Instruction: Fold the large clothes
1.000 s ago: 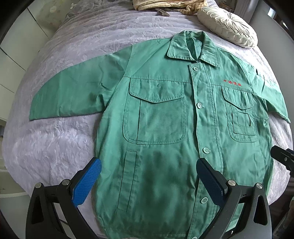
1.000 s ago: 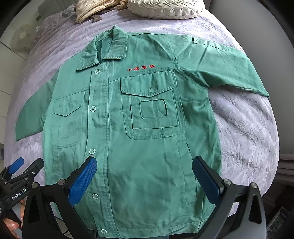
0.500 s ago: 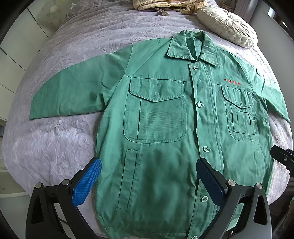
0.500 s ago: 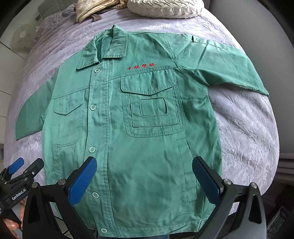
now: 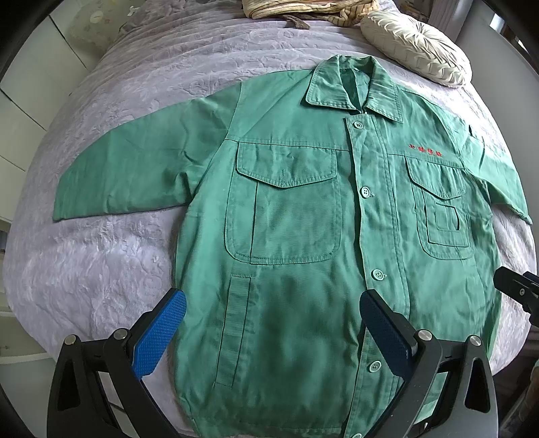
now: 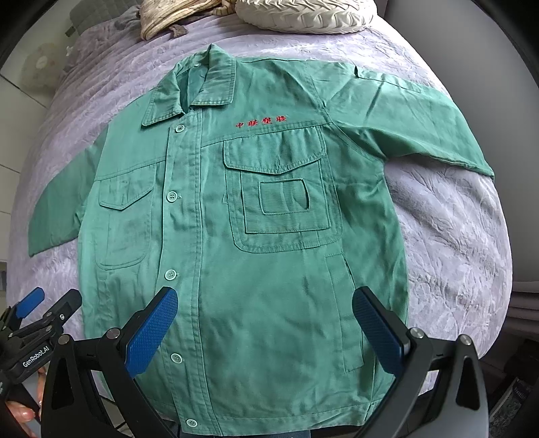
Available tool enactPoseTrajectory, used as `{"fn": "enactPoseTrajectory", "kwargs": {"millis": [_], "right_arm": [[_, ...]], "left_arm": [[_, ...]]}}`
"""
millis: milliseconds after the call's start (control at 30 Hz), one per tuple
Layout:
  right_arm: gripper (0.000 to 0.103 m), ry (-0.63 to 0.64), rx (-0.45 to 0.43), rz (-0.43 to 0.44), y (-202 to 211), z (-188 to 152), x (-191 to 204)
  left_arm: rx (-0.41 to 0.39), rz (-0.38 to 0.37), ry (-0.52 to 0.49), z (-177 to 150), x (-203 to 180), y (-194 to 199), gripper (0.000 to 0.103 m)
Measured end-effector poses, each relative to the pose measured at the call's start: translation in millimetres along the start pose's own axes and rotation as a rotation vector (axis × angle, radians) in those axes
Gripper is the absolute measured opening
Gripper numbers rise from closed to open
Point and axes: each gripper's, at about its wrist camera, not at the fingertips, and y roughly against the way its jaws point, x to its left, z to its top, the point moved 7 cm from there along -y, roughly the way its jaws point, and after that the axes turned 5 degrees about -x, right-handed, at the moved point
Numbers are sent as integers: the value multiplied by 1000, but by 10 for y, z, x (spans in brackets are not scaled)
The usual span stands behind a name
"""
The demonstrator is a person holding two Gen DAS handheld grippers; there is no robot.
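A green button-up work jacket point(image 5: 303, 236) lies flat and face up on a lilac bedspread point(image 5: 101, 262), buttoned, collar at the far end, both sleeves spread out to the sides. It also shows in the right wrist view point(image 6: 256, 236), with red characters on its chest. My left gripper point(image 5: 273, 323) is open and empty, hovering over the jacket's lower left part near the hem. My right gripper point(image 6: 264, 321) is open and empty over the lower right part. The left gripper also shows at the right wrist view's left edge point(image 6: 37, 313).
A cream pleated cushion point(image 5: 417, 47) and a striped beige cloth point(image 5: 303, 10) lie at the far end of the bed. White cupboards point(image 5: 20, 101) stand on the left. The bed's near edge runs just under the jacket hem.
Both grippers have eased slightly forward over the jacket. Both stay open and the jacket has not moved.
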Motion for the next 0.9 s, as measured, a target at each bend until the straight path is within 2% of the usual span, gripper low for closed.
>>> {"fn": "enactPoseTrajectory", "kwargs": {"millis": [900], "right_arm": [[103,8,3,-3,-13,32,57]], "left_arm": [[11,-8,-3,18,-39,-50,103]]}}
